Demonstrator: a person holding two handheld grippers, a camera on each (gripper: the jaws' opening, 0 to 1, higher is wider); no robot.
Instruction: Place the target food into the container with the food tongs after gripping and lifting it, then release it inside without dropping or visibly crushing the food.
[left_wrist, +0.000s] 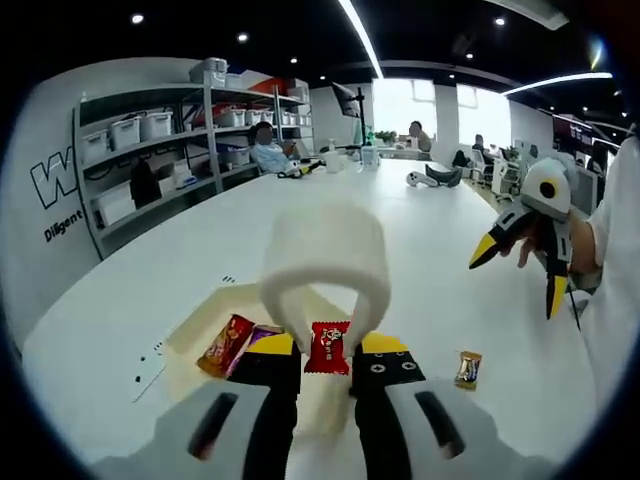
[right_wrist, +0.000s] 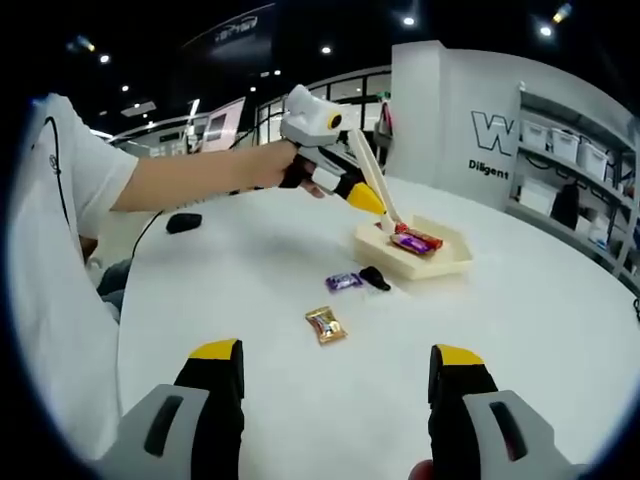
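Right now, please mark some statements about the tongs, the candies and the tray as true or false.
1. The tongs in the left gripper hold a red candy. True.
2. The red candy hangs above the table, far from the tray. False: it is over the tray, which already holds wrapped candies.
3. The right gripper is shut on a candy. False: its jaws stand wide apart and hold nothing.
4. A gold candy and a purple candy lie on the table outside the tray. True.
5. The tray is blue. False: it is pale cream.
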